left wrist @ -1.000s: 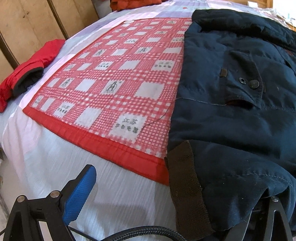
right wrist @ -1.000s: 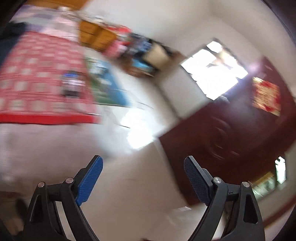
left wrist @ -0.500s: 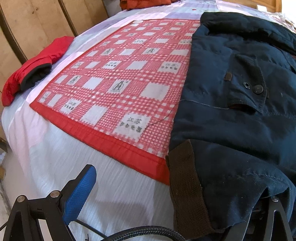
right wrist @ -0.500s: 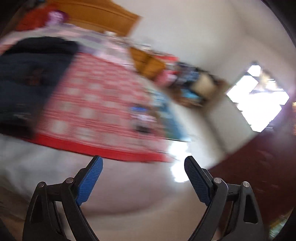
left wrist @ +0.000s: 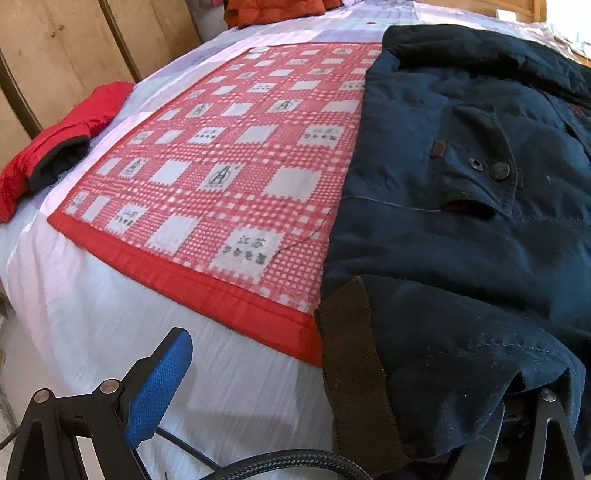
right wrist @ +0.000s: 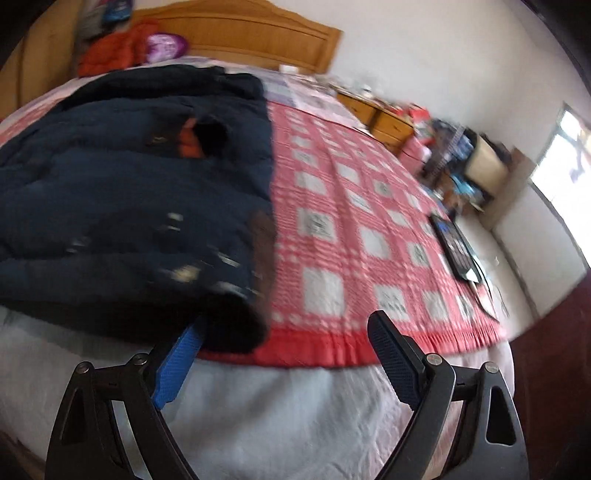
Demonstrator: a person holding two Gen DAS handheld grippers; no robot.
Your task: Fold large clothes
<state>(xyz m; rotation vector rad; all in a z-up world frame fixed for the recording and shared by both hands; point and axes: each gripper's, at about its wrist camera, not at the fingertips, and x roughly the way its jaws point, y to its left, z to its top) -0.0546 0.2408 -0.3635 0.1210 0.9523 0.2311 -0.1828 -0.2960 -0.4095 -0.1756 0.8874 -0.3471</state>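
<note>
Garment: a dark navy jacket (left wrist: 461,229) lies spread on the bed (left wrist: 92,314), over the middle of a red checked cover (left wrist: 229,177), with its brown ribbed hem (left wrist: 354,362) at the near edge of the mattress.

Folding done so far: the jacket's two long edges run fairly straight, which suggests the sides are already turned in, though the blurred right wrist view makes that uncertain. No end-to-end fold shows.

Left hand-held gripper (left wrist: 351,406): jaws wide; one blue pad is bare over the white sheet, and the other finger is hidden under the jacket's near corner, so the cloth drapes over it rather than being pinched.

Right hand-held gripper (right wrist: 284,362): jaws wide and empty, just beside the opposite near corner of the jacket (right wrist: 129,192), with its left pad touching or slipping under the hem.

Step in hand: probably taking both hem corners to carry the lower end up toward the collar.

Left to do: close on both corners, fold lengthwise, perhaps fold again, then smooth.

Other items: a red garment (left wrist: 62,140) lies at the bed's side and an orange one (left wrist: 273,11) by the headboard, both well apart from the jacket.
</note>
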